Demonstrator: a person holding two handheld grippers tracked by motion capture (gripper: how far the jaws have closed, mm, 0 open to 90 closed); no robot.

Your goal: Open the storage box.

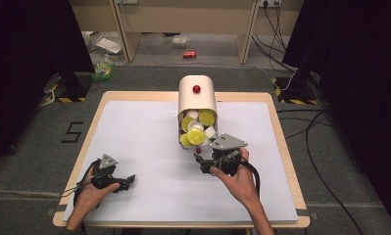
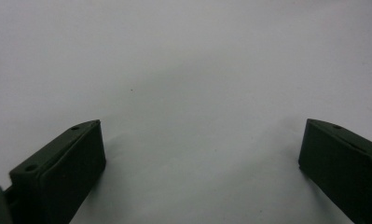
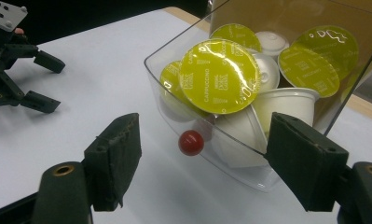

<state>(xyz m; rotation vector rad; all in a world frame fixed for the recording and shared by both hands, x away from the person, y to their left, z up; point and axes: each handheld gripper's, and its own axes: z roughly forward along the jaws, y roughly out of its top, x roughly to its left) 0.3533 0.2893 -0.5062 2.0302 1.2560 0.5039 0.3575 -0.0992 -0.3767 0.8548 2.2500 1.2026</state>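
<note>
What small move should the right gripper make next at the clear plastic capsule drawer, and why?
Probably ease the right gripper forward and close on the small red knob: its jaws stand open either side of it, not touching, and the clear plastic drawer of coffee capsules is pulled out.

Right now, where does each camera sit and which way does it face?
High view: above the person's side, looking forward and down on the table; both forearms, left gripper, right gripper.
Left gripper view: aimed at bare white tabletop between its open jaws.
Right gripper view: faces the clear capsule drawer and its red knob.
Shared: high and right gripper views both show the drawer, knob and left gripper.
</note>
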